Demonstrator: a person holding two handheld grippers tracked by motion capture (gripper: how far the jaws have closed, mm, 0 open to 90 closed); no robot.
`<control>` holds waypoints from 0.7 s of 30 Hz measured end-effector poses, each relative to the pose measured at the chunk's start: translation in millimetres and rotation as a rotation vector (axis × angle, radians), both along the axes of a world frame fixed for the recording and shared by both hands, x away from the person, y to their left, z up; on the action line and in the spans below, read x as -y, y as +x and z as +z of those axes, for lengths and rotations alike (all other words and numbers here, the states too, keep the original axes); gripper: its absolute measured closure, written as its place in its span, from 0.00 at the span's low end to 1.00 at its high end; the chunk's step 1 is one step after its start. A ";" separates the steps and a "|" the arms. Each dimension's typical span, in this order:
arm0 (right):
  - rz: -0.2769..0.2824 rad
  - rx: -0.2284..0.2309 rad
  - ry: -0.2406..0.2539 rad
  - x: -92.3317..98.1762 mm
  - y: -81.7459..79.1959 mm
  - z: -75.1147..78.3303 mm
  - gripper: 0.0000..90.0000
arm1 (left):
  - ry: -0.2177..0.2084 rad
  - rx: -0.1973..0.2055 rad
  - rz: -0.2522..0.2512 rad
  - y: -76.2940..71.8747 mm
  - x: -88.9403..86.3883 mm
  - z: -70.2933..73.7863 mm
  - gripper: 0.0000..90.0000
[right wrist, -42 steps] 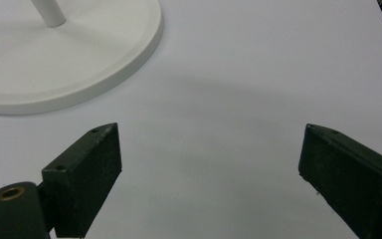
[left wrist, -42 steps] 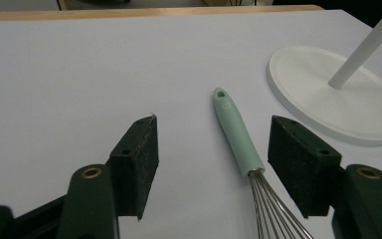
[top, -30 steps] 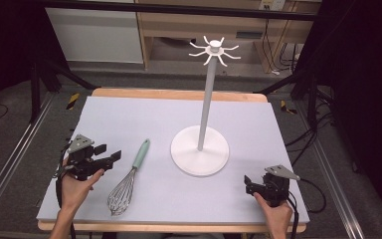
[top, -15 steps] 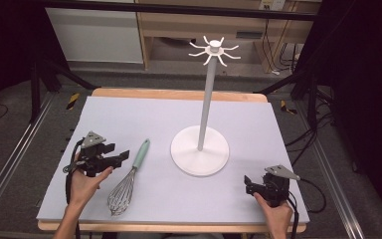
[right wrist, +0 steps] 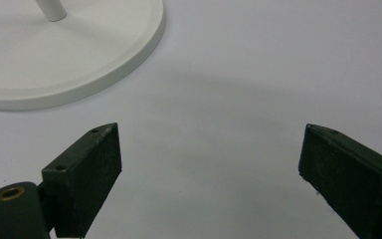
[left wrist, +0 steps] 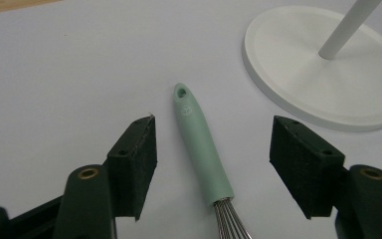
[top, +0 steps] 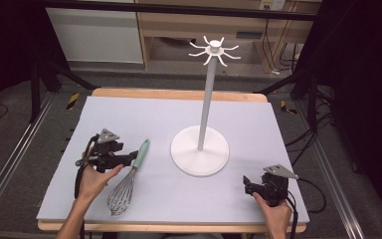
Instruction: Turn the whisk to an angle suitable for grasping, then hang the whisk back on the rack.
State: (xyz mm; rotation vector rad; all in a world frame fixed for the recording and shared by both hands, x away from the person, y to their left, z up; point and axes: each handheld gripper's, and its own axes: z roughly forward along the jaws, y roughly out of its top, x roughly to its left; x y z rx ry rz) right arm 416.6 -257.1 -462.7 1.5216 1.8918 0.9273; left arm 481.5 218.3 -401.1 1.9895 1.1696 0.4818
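Note:
A whisk (top: pixel 129 175) with a mint-green handle (left wrist: pixel 199 141) and wire head lies on the pale mat, handle pointing away from the person. My left gripper (top: pixel 128 159) is open just left of the handle; in the left gripper view (left wrist: pixel 214 162) the handle lies between the two black jaws, untouched. A white stand (top: pixel 199 149) with a round base, a tall pole and several hooks at its top (top: pixel 214 50) rises mid-table. My right gripper (top: pixel 247 185) rests open near the front right, its jaws (right wrist: pixel 209 169) over bare mat beside the stand's base (right wrist: pixel 69 50).
The pale mat (top: pixel 248 119) covers a wooden table (top: pixel 179 93) whose edge shows at the back. Black cables trail from both grippers. Dark floor, metal rails and shelving surround the table.
My left gripper has moved right and a little forward, up to the whisk's handle, which now lies between its jaws. The right gripper has stayed put.

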 end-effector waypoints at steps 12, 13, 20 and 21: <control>0.013 -0.006 -0.003 -1.7 1.7 -0.1 0.11 | 0.022 -0.022 -0.008 4.8 6.7 2.1 0.38; 0.015 -0.005 -0.005 -1.7 2.0 -0.2 0.11 | 0.029 -0.027 -0.007 5.7 6.7 2.0 0.38; 0.016 -0.004 0.001 -1.8 0.6 1.3 0.11 | 0.057 -0.058 -0.004 10.0 13.1 -2.1 0.39; 0.018 -0.002 -0.001 -1.6 0.5 1.7 0.11 | 0.063 -0.061 -0.009 10.5 14.9 -2.7 0.40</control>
